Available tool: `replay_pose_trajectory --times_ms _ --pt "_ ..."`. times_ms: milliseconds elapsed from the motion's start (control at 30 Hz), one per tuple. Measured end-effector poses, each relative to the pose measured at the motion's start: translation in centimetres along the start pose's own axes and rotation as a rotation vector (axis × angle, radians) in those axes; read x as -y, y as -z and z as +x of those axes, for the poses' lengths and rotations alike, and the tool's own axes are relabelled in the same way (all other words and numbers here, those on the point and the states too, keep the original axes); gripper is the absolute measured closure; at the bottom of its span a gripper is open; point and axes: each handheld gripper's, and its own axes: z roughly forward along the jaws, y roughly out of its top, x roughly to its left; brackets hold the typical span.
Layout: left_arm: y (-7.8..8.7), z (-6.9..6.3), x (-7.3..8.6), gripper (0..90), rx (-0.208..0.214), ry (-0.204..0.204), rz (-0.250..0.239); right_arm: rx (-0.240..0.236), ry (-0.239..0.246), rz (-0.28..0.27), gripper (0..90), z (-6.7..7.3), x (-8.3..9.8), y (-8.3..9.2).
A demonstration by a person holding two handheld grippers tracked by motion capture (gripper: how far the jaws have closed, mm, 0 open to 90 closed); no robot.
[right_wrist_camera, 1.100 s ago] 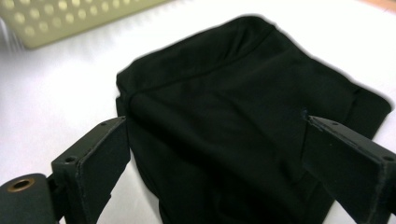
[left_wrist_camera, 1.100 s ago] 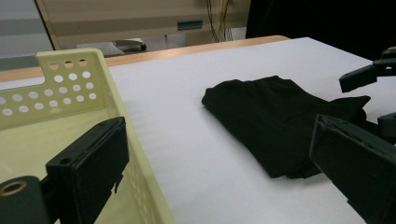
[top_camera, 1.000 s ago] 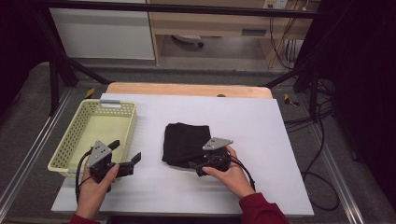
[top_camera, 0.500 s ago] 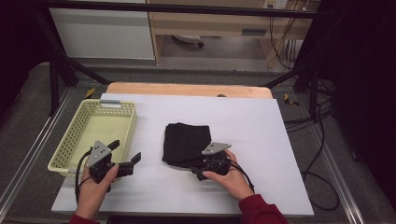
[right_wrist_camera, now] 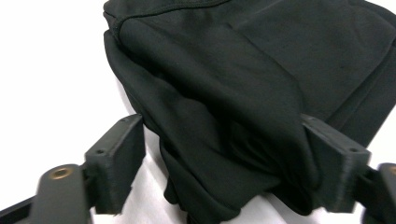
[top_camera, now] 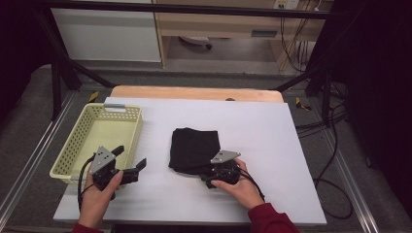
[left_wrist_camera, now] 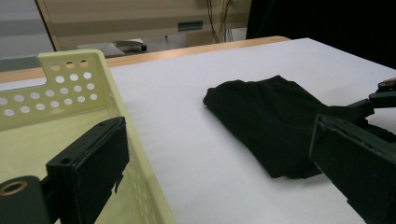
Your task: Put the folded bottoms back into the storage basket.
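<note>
While the right gripper (right_wrist_camera: 224,163) fingers close around the black cloth (top_camera: 194,149) (not pinched), the left gripper (top_camera: 130,165) gapes beside the basket (top_camera: 77,145).

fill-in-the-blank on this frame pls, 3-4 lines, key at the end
1. The folded cloth on the white table is ____ in colour.
2. The yellow basket holds ____.
3. The right gripper has its jaws around the cloth's ____ edge, and they have just been closing.
4. The left gripper is ____ and grips nothing.

Missing words: black; nothing; near; open
</note>
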Motion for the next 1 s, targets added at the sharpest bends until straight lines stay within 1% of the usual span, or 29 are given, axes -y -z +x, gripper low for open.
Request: replay_pose_trajectory --times_ms 100,233,333,400,500,567,633,667,800,1000 --pt "0.02 -0.02 -0.02 5.1 -0.003 -0.002 -0.002 0.004 0.002 -0.003 28.3 -0.11 0.12 0.23" --pt "0.00 0.00 -0.01 5.2 0.000 0.000 0.000 0.023 0.008 -0.007 38.2 -0.24 0.23 0.35" --pt "-0.03 -0.03 0.00 5.2 0.000 -0.001 0.001 0.033 0.016 -0.009 43.9 -0.28 0.28 0.40" --pt "-0.03 -0.06 0.00 5.2 0.000 -0.002 0.002 0.037 0.015 -0.007 48.5 -0.31 0.26 0.48" --pt "-0.02 -0.04 0.00 5.2 -0.001 -0.003 0.003 0.045 0.011 -0.013 60.0 -0.41 0.24 0.54" --pt "-0.04 -0.03 0.01 5.2 -0.001 -0.003 0.005 0.046 -0.005 -0.019 64.7 -0.58 0.21 0.52" --pt "-0.03 -0.04 -0.01 5.3 -0.006 -0.004 0.003 0.047 -0.009 -0.024 68.6 -0.67 0.17 0.47" --pt "0.03 -0.03 -0.04 5.6 -0.014 -0.006 -0.001 0.047 -0.005 -0.026 70.0 -0.70 0.15 0.45" --pt "0.14 0.12 -0.06 5.8 -0.020 -0.002 -0.004 0.044 0.002 -0.027 73.6 -0.65 0.01 0.45" --pt "0.15 0.09 -0.06 5.8 -0.019 -0.002 -0.003 0.039 0.002 -0.038 74.9 -0.60 -0.13 0.84"
